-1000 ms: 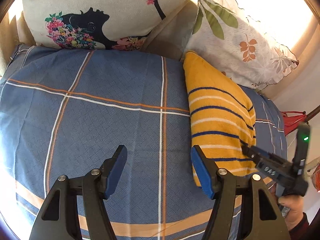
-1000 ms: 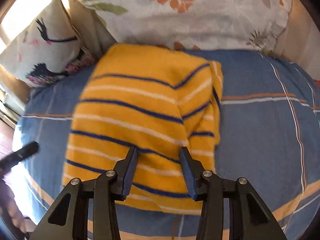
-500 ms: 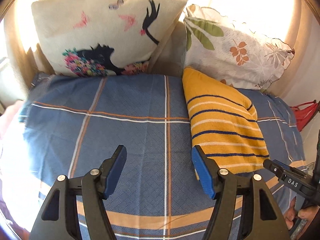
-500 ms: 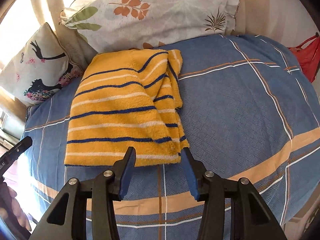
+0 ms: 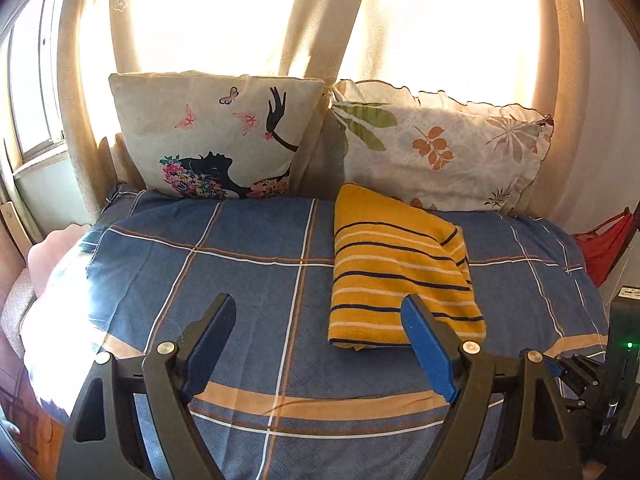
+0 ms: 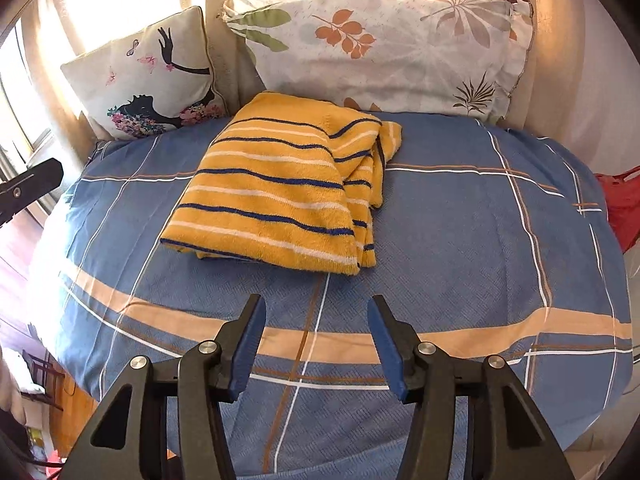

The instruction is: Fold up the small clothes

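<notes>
Right wrist view: I've backed both hand-held grippers off, right and left spread and empty, leaving the striped yellow garment folded on the bed near the pillows; fold looks finished.

Yellow garment striped navy-white; blue plaid bedspread.

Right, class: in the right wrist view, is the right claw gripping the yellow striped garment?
No: the right claw is open above the bedspread, apart from the folded yellow striped garment.
</notes>
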